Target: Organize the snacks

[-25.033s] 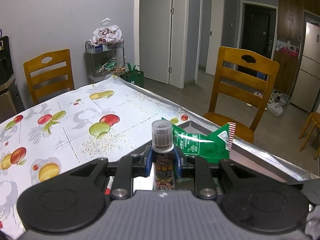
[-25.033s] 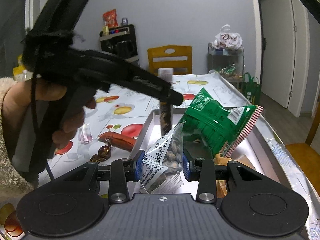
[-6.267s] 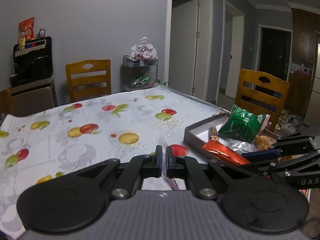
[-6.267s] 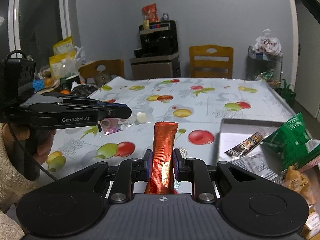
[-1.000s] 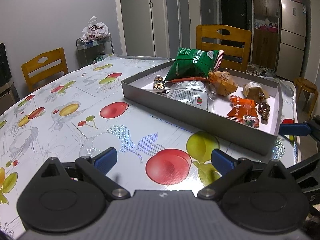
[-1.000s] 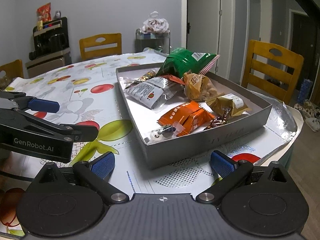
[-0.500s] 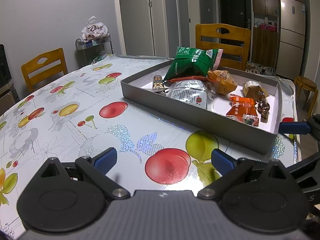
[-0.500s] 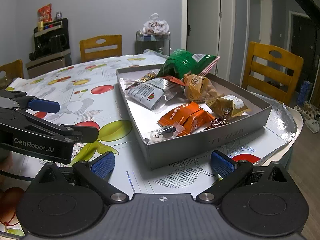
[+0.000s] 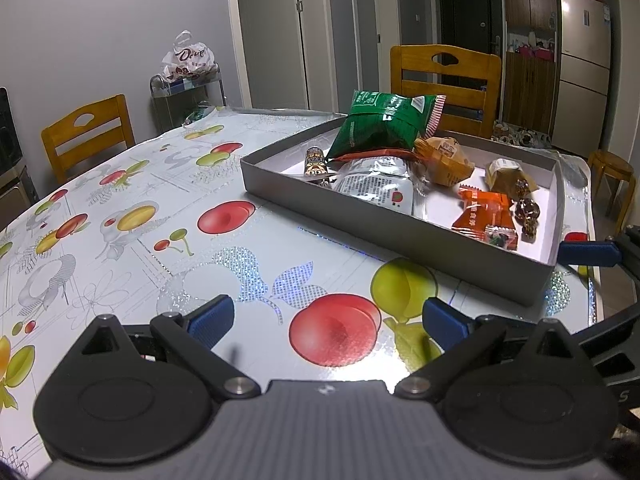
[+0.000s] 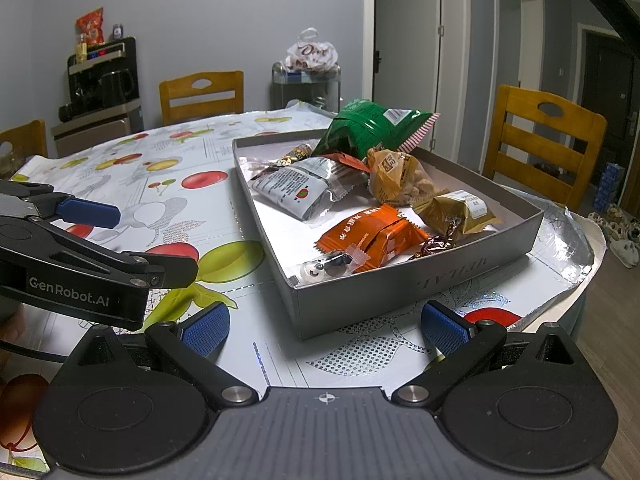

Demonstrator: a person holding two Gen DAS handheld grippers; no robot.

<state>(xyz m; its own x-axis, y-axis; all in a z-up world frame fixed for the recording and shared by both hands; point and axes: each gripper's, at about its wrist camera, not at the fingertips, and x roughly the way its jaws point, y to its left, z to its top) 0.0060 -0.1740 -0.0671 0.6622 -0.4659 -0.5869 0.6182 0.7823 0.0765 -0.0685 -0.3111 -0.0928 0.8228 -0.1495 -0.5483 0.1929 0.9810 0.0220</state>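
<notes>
A grey tray [image 9: 360,222] [image 10: 400,284] on the fruit-print tablecloth holds several snacks: a green bag [image 9: 380,124] [image 10: 368,128], a silver packet [image 9: 376,190] [image 10: 296,190], an orange packet [image 9: 480,210] [image 10: 372,236], tan packets [image 10: 400,180], a small bottle [image 9: 316,160] and wrapped candies [image 9: 526,212]. My left gripper [image 9: 326,320] hovers open and empty over the cloth, short of the tray's long side. My right gripper [image 10: 324,326] is open and empty just before the tray's near corner. The left gripper's fingers [image 10: 88,210] show at the left of the right wrist view.
Wooden chairs [image 9: 444,76] [image 10: 540,140] [image 10: 200,96] stand around the table. A wire shelf with a white bag [image 10: 312,56] sits by the far wall, a dark appliance [image 10: 100,80] to its left. The table's foil-edged rim [image 10: 576,256] runs close to the tray's right side.
Both grippers have drifted slightly; the tray and snacks stay put. Compared with seconds ago, both grippers have let go of their snacks and stand open.
</notes>
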